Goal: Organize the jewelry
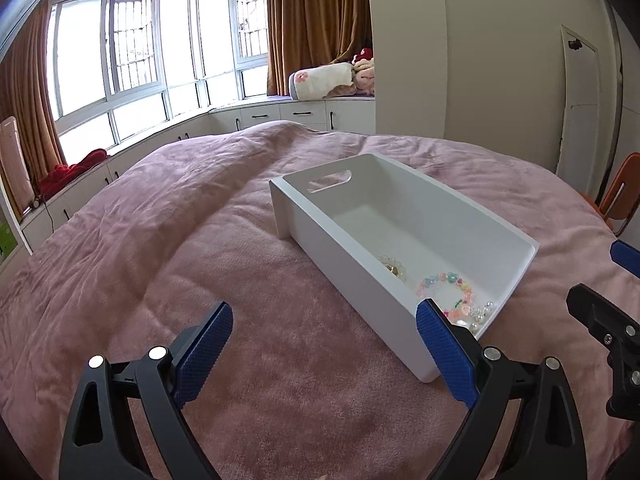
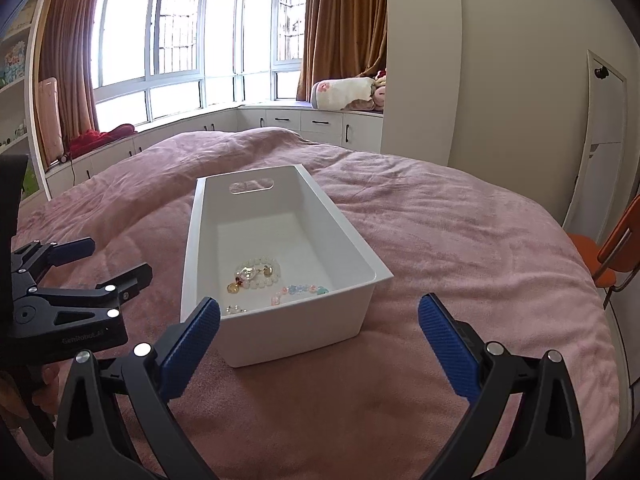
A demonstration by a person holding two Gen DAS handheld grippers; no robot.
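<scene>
Nearest me, my left gripper (image 1: 324, 344) hangs over the pink bedspread (image 1: 160, 240) with its 2 blue fingers (image 1: 204, 350) spread wide and nothing between them. My right gripper (image 2: 319, 340) is the same: fingers (image 2: 448, 346) wide apart, empty, just short of the near end of the white bin (image 2: 360, 252).

The bin sits on the bed with its long axis running away from me, and its handle slot (image 2: 251, 186) is in the far end wall. The jewelry all lies at the near end of the bin floor: a pale bead bracelet with gold charms (image 2: 256, 274), a pastel flower-bead bracelet (image 1: 444, 294), and a small cluster of pearls (image 1: 482, 314) in the near corner.

Beyond the bed stands a bay window (image 2: 176, 40) with brown curtains (image 2: 340, 28).
</scene>
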